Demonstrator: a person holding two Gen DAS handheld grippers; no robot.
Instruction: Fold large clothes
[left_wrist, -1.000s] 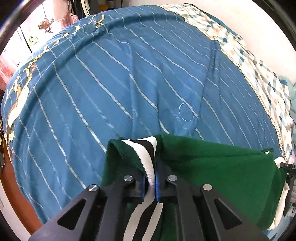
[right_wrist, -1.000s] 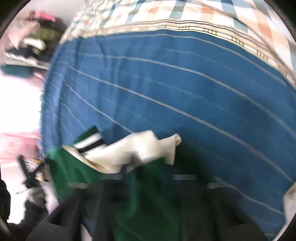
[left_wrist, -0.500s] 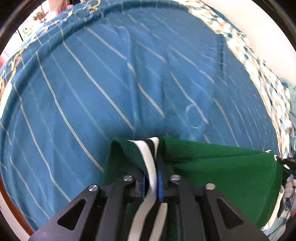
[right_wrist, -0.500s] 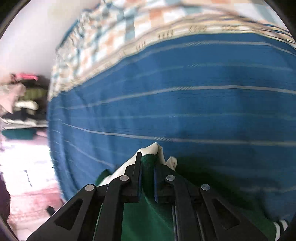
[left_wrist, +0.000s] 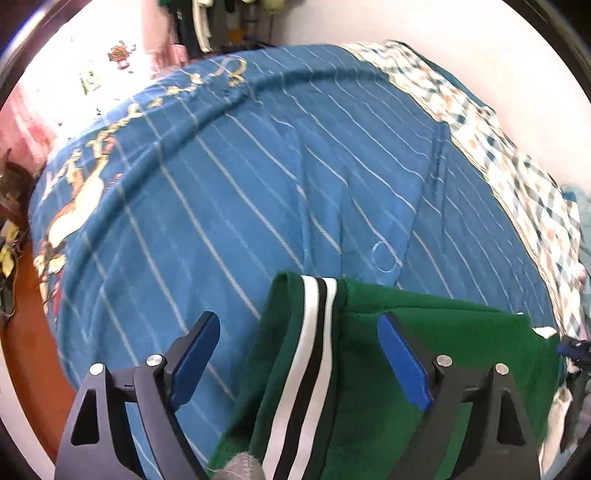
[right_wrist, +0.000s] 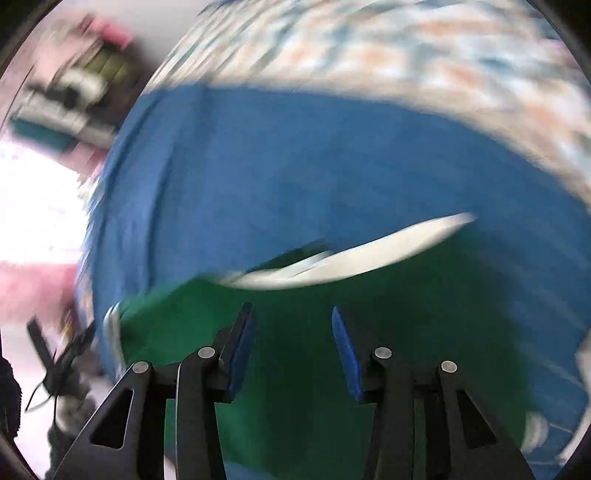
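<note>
A green garment (left_wrist: 424, 354) with a white-and-black striped band (left_wrist: 314, 332) lies on the blue striped bedspread (left_wrist: 258, 184). My left gripper (left_wrist: 299, 350) is open, its blue pads either side of the striped band, holding nothing. In the blurred right wrist view the same green garment (right_wrist: 295, 350) lies below my right gripper (right_wrist: 291, 332), which is open and empty. A white part of the garment (right_wrist: 351, 254) lies just beyond its fingertips.
A checked quilt (left_wrist: 517, 166) borders the bedspread on the far right and shows in the right wrist view (right_wrist: 369, 55). Stacked clothes (right_wrist: 74, 96) sit beyond the bed at upper left. The bed's left edge drops to an orange floor (left_wrist: 26, 332).
Both grippers were shut on the green garment half a second ago; both have opened and let it go. The garment now rests on the bed. The right view is blurred by fast motion.
</note>
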